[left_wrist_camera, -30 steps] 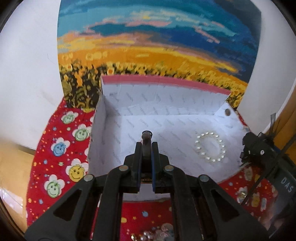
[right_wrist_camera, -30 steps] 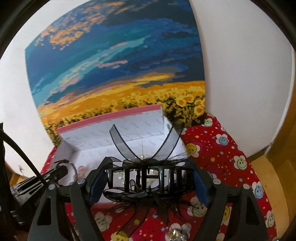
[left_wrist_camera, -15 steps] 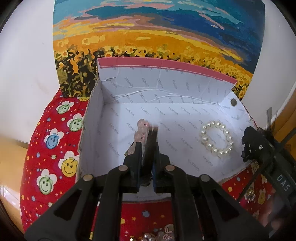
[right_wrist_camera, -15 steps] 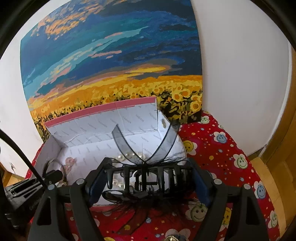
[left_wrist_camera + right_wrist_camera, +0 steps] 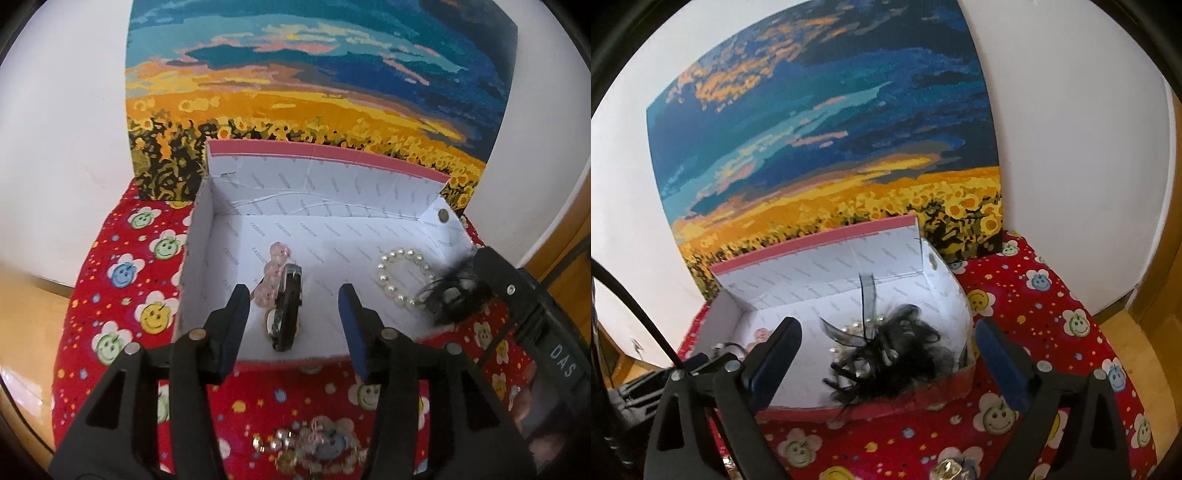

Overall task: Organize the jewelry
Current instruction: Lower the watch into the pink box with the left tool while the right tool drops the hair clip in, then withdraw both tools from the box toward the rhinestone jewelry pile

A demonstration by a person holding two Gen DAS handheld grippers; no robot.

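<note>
Readable text, two spots only. "FASHION" repeats in small grey print across the white lining of the pink-edged cardboard box (image 5: 332, 192), legible on its floor and back wall in the left wrist view; in the right wrist view the same print is too blurred to read. "DAS" in white letters on the black body of the right gripper (image 5: 561, 360), at the frame's right edge.

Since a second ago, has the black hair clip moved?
Yes. The hair clip has left the right gripper, whose jaws have just opened, and dropped into the box.
</note>
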